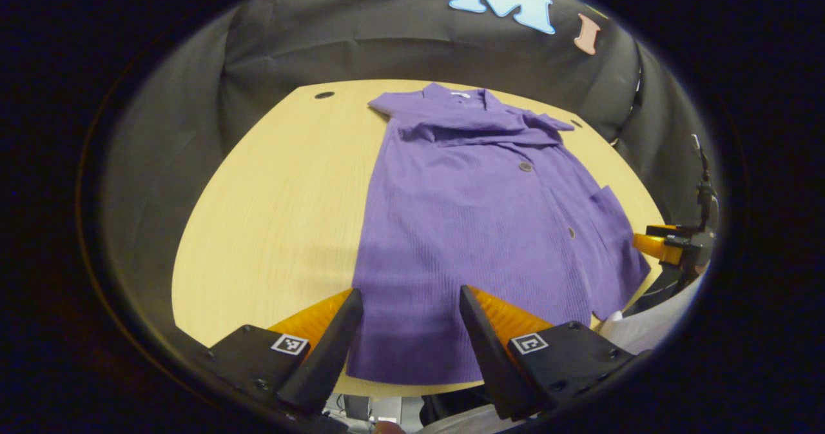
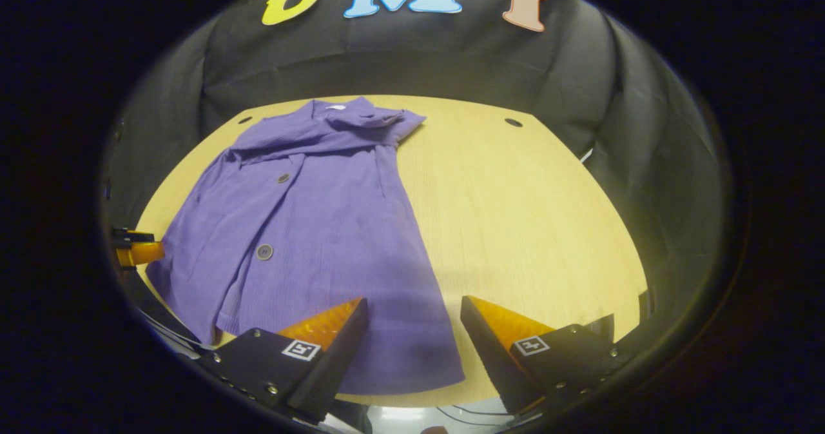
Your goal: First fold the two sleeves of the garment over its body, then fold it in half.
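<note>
Your left claw (image 1: 410, 321) hangs with its fingers spread apart and nothing between them, poised over the near hem of the purple garment (image 1: 477, 227), close to that hem's left corner as this claw looks at it. Your right claw (image 2: 414, 327) is likewise spread wide and holding nothing, above the hem's other corner, where the cloth ends just ahead of its right finger and bare desk (image 2: 528, 215) runs on to the right. Farther out from each claw, the garment lies button side up on the desk, hem toward you and collar at the far end, beneath the booth wall. Up by the collar the cloth is layered: both short sleeves look already turned in across the chest, forming a rumpled band just below the collar, though the folds are too small and creased to say how neatly they sit. From the left gripper view, the other claw (image 1: 670, 247) sits off to the right, beside the garment's side edge, with a pale sleeve of your arm below it. So I judge the sleeve step done and the halving fold still to come: the body lies at full length, hem untouched. With both claws near the hem corners, you seem placed to pinch them and carry the hem up to the collar.
</note>
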Demonstrator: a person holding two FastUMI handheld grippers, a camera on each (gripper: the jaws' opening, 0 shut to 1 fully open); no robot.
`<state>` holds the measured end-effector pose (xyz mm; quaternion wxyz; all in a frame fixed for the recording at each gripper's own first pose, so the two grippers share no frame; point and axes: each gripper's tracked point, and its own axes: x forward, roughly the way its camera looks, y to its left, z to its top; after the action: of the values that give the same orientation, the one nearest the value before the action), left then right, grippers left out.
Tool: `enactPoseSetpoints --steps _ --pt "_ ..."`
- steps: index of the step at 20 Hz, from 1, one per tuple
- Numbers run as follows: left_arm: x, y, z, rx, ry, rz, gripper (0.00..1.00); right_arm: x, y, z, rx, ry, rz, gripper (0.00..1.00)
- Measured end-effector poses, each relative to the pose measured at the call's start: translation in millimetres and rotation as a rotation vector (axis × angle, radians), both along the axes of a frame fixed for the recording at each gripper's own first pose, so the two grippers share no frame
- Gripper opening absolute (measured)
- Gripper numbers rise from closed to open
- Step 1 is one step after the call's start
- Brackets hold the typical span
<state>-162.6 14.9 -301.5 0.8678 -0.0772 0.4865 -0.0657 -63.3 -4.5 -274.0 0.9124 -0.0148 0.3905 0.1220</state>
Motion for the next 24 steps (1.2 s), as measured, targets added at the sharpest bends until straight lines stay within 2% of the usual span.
enactPoseSetpoints --steps 5,7,8,10,12,17,19,21,22,24 --pt "-27.5 8.4 -10.8 0.019 0.036 -0.006 0.95 -15.8 -2.0 -20.4 -0.002 0.059 0.001 0.93" --pt "-30.8 8.6 -12.7 0.024 0.03 -0.007 0.99 -22.1 -1.2 -26.2 0.0 0.079 0.004 0.93" --pt "-31.1 7.9 -14.3 0.025 0.031 -0.008 0.95 -24.5 -1.2 -27.4 -0.001 0.086 0.004 0.93" --pt "-34.1 6.8 -16.2 0.038 0.031 -0.016 0.99 -29.3 0.6 -29.3 0.006 0.096 0.001 0.94" --pt "-34.8 6.3 -18.6 0.055 0.026 -0.032 0.95 -32.9 0.8 -31.7 0.005 0.1 -0.001 0.95" --pt "-36.6 3.5 -22.2 0.092 0.034 -0.055 0.95 -37.7 -0.1 -38.1 0.071 0.125 -0.05 0.98" --pt "-36.4 4.4 -21.7 0.09 0.042 -0.049 0.98 -36.2 -0.4 -37.1 0.071 0.113 -0.045 0.99" --pt "-37.1 1.3 -20.8 0.085 0.053 -0.042 0.9 -37.0 1.5 -37.0 0.066 0.113 -0.042 0.99" --pt "-39.0 -2.2 -20.2 0.084 0.059 -0.058 0.81 -37.4 3.3 -36.2 0.064 0.117 -0.042 0.99" --pt "-38.2 -10.2 -19.3 0.08 0.06 -0.089 0.62 -37.8 7.6 -35.4 0.062 0.121 -0.031 0.91"
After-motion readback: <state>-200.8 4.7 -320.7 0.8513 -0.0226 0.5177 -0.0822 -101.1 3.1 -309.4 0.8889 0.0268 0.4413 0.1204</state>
